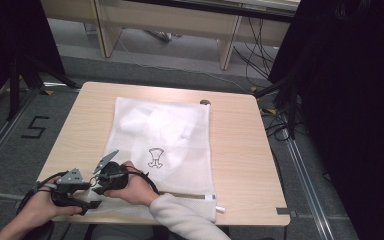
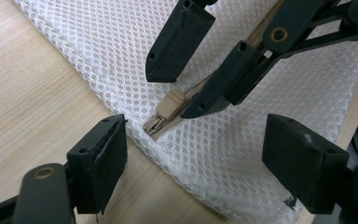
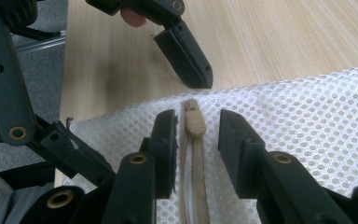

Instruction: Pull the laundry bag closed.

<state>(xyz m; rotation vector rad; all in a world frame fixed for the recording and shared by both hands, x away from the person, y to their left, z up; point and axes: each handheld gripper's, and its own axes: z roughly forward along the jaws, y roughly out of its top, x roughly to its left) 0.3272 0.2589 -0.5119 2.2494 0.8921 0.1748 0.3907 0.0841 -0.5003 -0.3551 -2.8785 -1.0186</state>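
While zipper pull (image 3: 195,122) lies between right gripper (image 3: 196,133) | jaws apart, not touching

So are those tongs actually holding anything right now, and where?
Nothing is held. The right tongs straddle the beige zipper pull of the mesh laundry bag with gaps on both sides; the left tongs stand open around the bag's corner.

overhead forward-down, tool cameras close, sharing zipper pull (image 2: 170,103)

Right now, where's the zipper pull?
The zipper pull sits at the mesh bag's near-left corner, between the right hand-held gripper's open jaws in the right gripper view, untouched.
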